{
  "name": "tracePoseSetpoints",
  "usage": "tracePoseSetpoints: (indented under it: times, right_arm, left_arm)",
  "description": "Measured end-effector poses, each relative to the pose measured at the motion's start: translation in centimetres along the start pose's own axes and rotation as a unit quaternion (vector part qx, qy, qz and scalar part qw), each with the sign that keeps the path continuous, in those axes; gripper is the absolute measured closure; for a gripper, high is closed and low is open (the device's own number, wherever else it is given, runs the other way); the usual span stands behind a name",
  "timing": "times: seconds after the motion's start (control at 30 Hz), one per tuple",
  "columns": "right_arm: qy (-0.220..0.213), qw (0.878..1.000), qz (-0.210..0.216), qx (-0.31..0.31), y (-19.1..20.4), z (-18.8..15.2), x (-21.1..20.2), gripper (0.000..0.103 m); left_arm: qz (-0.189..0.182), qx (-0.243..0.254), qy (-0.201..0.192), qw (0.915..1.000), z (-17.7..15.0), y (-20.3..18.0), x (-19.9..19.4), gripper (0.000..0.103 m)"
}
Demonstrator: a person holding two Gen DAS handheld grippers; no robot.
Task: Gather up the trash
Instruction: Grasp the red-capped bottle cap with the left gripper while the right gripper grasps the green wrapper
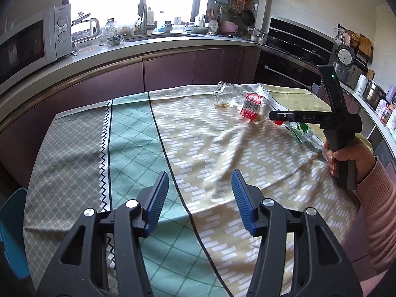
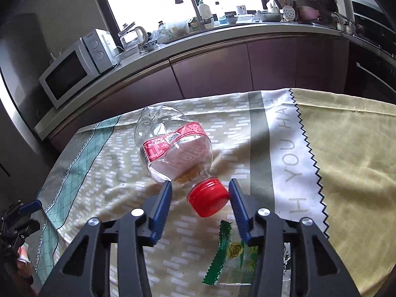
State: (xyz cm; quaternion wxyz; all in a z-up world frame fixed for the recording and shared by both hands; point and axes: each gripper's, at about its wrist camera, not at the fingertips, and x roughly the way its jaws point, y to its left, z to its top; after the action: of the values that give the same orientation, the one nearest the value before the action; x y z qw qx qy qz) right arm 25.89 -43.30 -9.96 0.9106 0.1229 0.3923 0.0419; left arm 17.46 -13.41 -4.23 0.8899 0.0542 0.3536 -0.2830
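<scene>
A clear plastic bottle (image 2: pixel 173 146) with a red cap (image 2: pixel 208 196) lies on its side on the tablecloth (image 2: pixel 346 148), cap between the right gripper (image 2: pixel 200 195)'s parted jaws, a green wrapper (image 2: pixel 230 250) at six o'clock, while the left gripper (image 1: pixel 200 188) hovers unclenched, grasping nothing.

A patterned tablecloth (image 1: pixel 138 133) covers the table; behind, a white microwave (image 2: pixel 74 71) and kettle (image 1: pixel 92 26) sit on the counter.

Clear plastic bottle with red cap (image 2: pixel 173 148) lies on its side on the patterned tablecloth (image 1: pixel 198 148) — cap toward the right gripper (image 2: pixel 200 193). Green-edged plastic wrapper (image 2: pixel 230 255) just nearer. White microwave (image 1: pixel 32 42) on grey counter (image 1: pixel 148 47) behind — left.
</scene>
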Motion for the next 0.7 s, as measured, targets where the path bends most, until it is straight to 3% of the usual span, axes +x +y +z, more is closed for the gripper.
tracePoseSetpoints:
  times: [0.07, 0.23, 0.33, 0.53, 0.7]
  right_arm:
    - [-0.001, 1.0, 0.009, -0.003, 0.3, -0.3, -0.2, 0.071]
    - [-0.008, 1.0, 0.026, 0.0, 0.9, -1.4, -1.0, 0.072]
    - [-0.014, 0.997, 0.066, 0.023, 1.5, -2.1, -1.9, 0.073]
    - [-0.001, 0.996, 0.09, -0.016, 5.3, -3.6, -2.8, 0.073]
    - [-0.054, 0.998, 0.037, -0.009, 3.6, -3.6, -6.4, 0.062]
  left_arm:
    - [-0.001, 0.002, 0.002, 1.0, 0.0, -0.3, 0.3, 0.05]
    - [-0.005, 0.004, 0.009, 0.9999, 0.1, -0.8, 1.0, 0.05]
    - [-0.01, 0.005, 0.013, 0.9999, 0.1, -1.2, 1.4, 0.05]
    - [-0.017, 0.011, 0.017, 0.9996, 0.3, -2.1, 2.2, 0.05]
    - [-0.026, 0.021, 0.018, 0.9993, 0.8, -3.2, 2.7, 0.047]
